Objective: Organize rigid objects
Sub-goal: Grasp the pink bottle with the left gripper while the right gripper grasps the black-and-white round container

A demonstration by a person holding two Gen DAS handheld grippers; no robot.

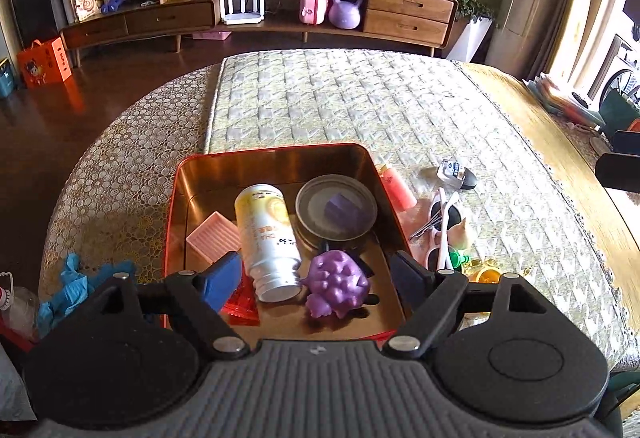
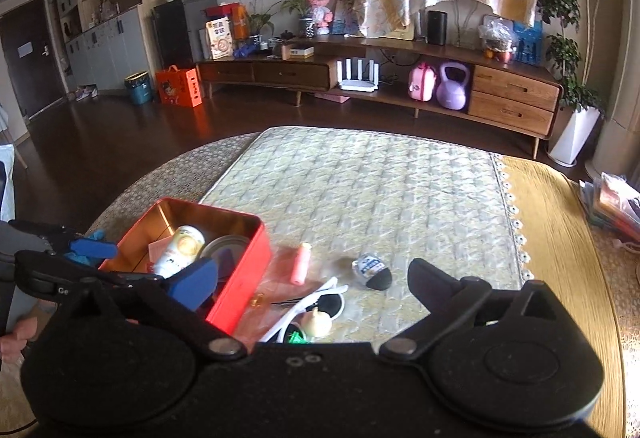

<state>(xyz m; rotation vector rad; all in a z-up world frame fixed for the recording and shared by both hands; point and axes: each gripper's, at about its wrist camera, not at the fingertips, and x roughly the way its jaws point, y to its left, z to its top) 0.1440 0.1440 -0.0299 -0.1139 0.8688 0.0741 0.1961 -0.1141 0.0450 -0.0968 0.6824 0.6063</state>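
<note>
A red tin box (image 1: 276,150) (image 2: 240,278) sits on the quilted mat. It holds a white-yellow bottle (image 1: 268,238) (image 2: 178,250) lying on its side, a purple knobbly toy (image 1: 336,288), a grey round lid (image 1: 336,212) (image 2: 224,242) and a pink ridged piece (image 1: 214,236). My left gripper (image 1: 316,274) is open and empty over the box's near end, around the bottle's neck and the purple toy. My right gripper (image 2: 312,278) is open and empty above loose items right of the box: a pink tube (image 2: 300,262) (image 1: 398,186), white sunglasses (image 2: 320,302) (image 1: 442,226) and a black-and-white small object (image 2: 372,272) (image 1: 456,174).
A cream figurine (image 2: 316,322) and a green piece (image 2: 296,338) lie near the sunglasses. Blue gloves (image 1: 76,286) lie left of the box. A stack of papers (image 2: 616,206) sits at the table's right edge. A wooden TV cabinet (image 1: 280,10) stands across the floor.
</note>
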